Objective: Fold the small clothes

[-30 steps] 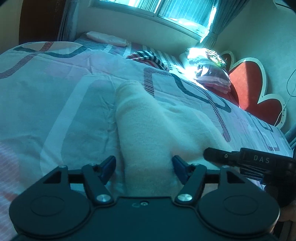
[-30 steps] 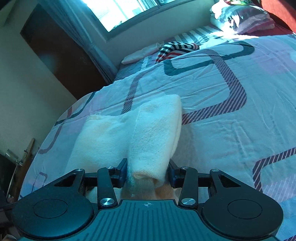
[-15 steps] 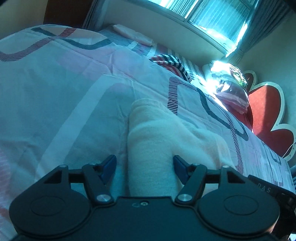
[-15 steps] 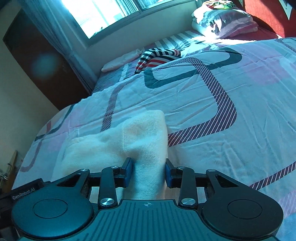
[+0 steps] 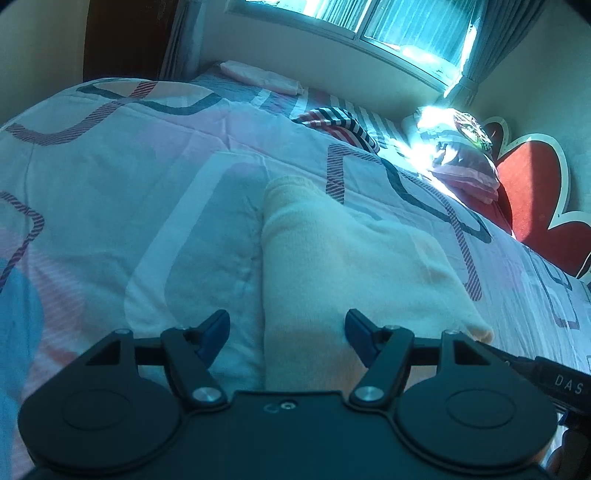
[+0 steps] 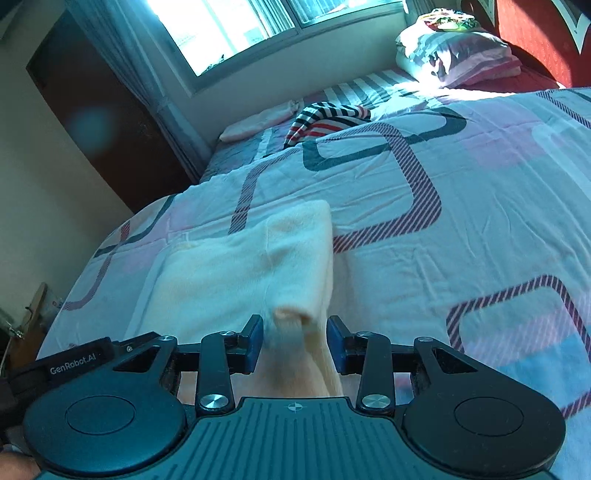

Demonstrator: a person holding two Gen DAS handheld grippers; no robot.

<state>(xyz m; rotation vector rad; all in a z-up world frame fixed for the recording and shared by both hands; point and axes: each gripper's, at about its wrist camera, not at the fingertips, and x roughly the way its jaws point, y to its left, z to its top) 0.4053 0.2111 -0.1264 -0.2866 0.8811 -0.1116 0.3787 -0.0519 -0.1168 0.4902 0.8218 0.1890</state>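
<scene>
A cream folded garment (image 5: 332, 266) is seen lying on a bed covered by a patterned quilt (image 5: 129, 177) in pink, white and pale blue with dark striped loops. In the left wrist view, the garment runs from the bottom centre of the frame up toward 12 o'clock, its rounded end resting on the quilt.

The left gripper (image 5: 286, 332) is held low and nearly level over the near end of the garment, pointing along its length. Its blue-tipped jaws are spread wide; the cloth lies between them, against the inner side of the right one and clear of the left one, so nothing is gripped. At 4 o'clock in this view, a dark part of the other tool, lettered "DAS", can be made out.

In the right wrist view, the right gripper (image 6: 295, 338) is likewise held low and pointed forward, at the garment's (image 6: 251, 266) near right corner. Its jaws are parted, and a hanging fold of cloth sits loosely in the gap; whether either pad touches it cannot be told.

Toward 12 o'clock, a striped garment (image 6: 325, 118) and a folded pink cloth (image 6: 258, 120) are seen, and at 1 o'clock a pillow pile (image 6: 454, 55) beside a red heart-shaped headboard (image 5: 532, 192). A sunlit window (image 6: 236, 26) is above.
</scene>
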